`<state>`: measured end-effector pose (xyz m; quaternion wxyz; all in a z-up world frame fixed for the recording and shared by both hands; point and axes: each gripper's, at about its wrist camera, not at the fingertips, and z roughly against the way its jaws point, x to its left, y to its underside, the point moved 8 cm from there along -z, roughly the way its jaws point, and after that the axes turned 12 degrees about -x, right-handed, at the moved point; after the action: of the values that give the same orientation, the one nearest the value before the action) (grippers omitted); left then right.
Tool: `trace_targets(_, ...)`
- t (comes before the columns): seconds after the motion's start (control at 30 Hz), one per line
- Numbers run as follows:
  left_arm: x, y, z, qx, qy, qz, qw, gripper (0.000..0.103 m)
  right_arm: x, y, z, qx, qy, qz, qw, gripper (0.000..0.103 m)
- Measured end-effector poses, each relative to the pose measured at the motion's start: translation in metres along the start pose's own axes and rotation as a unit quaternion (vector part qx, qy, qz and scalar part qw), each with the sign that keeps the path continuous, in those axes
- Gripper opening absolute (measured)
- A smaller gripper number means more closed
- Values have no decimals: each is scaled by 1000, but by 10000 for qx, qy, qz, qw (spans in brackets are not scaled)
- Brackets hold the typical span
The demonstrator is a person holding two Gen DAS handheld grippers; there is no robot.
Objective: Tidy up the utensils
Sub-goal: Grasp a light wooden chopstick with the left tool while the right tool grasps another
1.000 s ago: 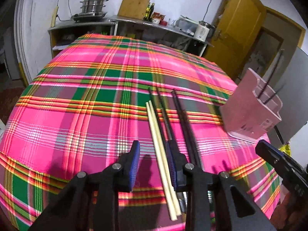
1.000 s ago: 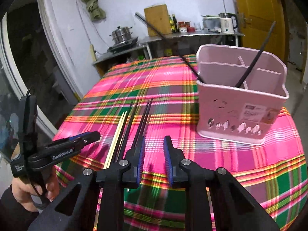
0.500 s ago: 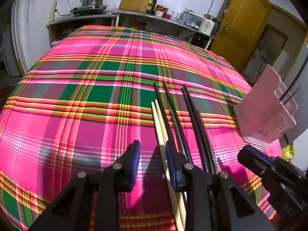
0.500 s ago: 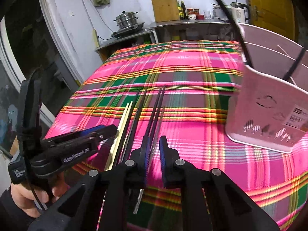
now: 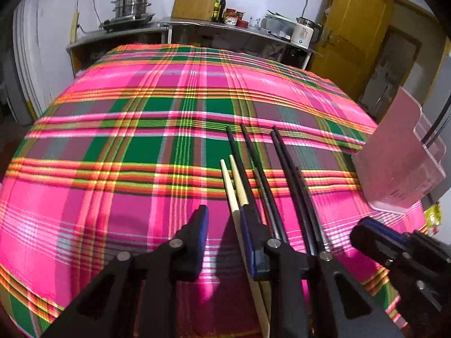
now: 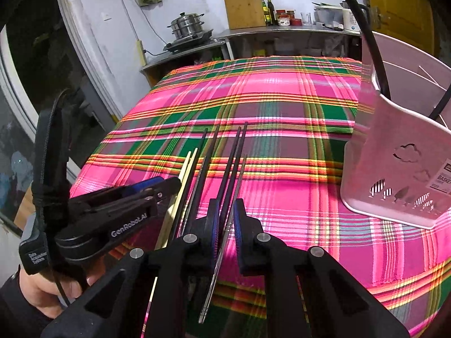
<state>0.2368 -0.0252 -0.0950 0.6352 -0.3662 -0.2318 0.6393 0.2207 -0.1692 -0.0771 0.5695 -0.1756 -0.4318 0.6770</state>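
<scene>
Several chopsticks lie side by side on the plaid tablecloth (image 5: 112, 146): a pale wooden pair (image 5: 234, 180), black ones (image 5: 282, 163) and a thin metal one (image 6: 225, 231). My left gripper (image 5: 221, 222) is open, low over the cloth, with the wooden pair just inside its right finger. My right gripper (image 6: 225, 211) is open with a narrow gap, and the black chopsticks (image 6: 232, 157) and the metal one run between its fingers. A pink utensil basket (image 6: 400, 152) stands to the right with black chopsticks in it.
The basket also shows at the right edge of the left wrist view (image 5: 400, 163). The right gripper's body (image 5: 400, 253) is close beside the left one. A counter with pots and bottles (image 5: 197, 22) stands beyond the table's far edge.
Both grippers have come lower and farther forward over the chopsticks. The right gripper's fingers now straddle the black and metal chopsticks. The basket has slid toward the right edge of both views.
</scene>
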Motion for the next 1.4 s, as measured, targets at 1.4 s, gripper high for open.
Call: trace_targets(1.4, 76, -12, 4, 67, -40, 647, 9979, 18, 44, -22, -115, 762, -266, 206, 9965, 11)
